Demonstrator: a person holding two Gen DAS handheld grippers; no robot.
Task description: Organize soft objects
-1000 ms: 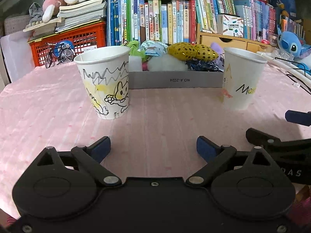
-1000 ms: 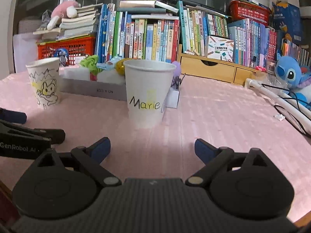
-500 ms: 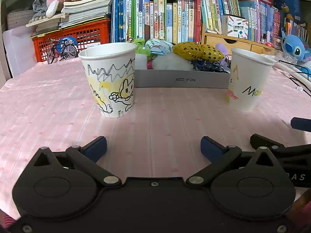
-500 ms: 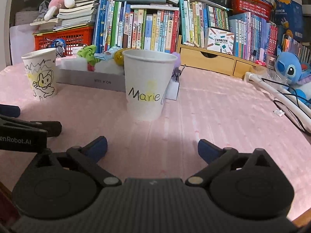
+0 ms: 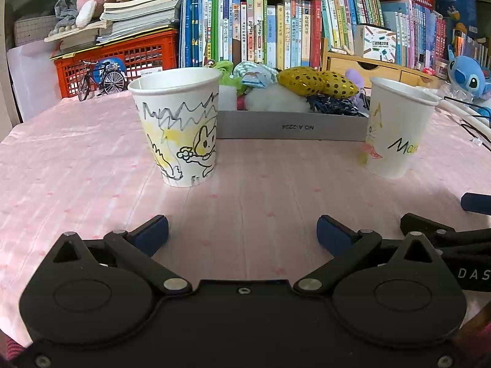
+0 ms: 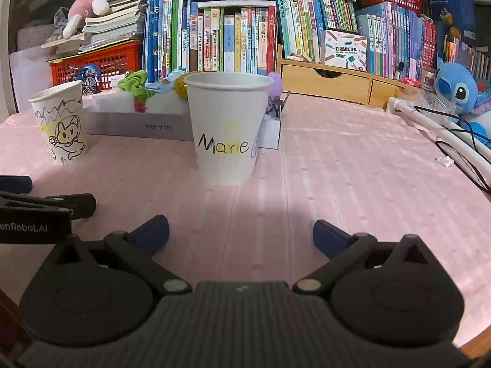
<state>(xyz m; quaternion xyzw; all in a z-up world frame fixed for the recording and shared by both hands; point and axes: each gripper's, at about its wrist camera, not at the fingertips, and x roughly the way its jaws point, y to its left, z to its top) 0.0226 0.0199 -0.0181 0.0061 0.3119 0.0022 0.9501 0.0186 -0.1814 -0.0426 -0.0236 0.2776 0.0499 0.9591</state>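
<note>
Your soft objects (image 5: 294, 92) sit heaped in a shallow grey box (image 5: 291, 127) in the upper middle of the left wrist frame, on the pink-clothed counter (image 5: 92, 153) in front of the row of books (image 5: 260, 30). The pile is mixed: a green frilly piece (image 6: 135, 84) at its left end, a striped pale blue bundle (image 5: 254, 72), a white fluffy lump (image 5: 276, 101), a gold sequinned cushion (image 5: 319, 81) on top, a lilac tuft (image 5: 353, 75) and dark blue tangled strands (image 5: 331, 105) toward the right. The gold cushion lies with its long axis running left to right across the frame, slightly lower at its right end. The box also runs lengthwise left to right, its printed label facing you upside down.

Two paper cups stand upright just in front of the box: the cartoon cup (image 5: 179, 125) at centre left, and the "Marie" cup (image 6: 228, 128), which fills the centre of the right wrist frame and hides the box's right end there.

Your left hand-held gripper (image 5: 242, 233) is at the bottom of its frame, jaws spread wide with only bare cloth between them; they have just been opening. Your right hand-held gripper (image 6: 241, 233) is likewise wide apart over bare cloth, having just been opening, and it points at the "Marie" cup. Neither touches anything.
</note>
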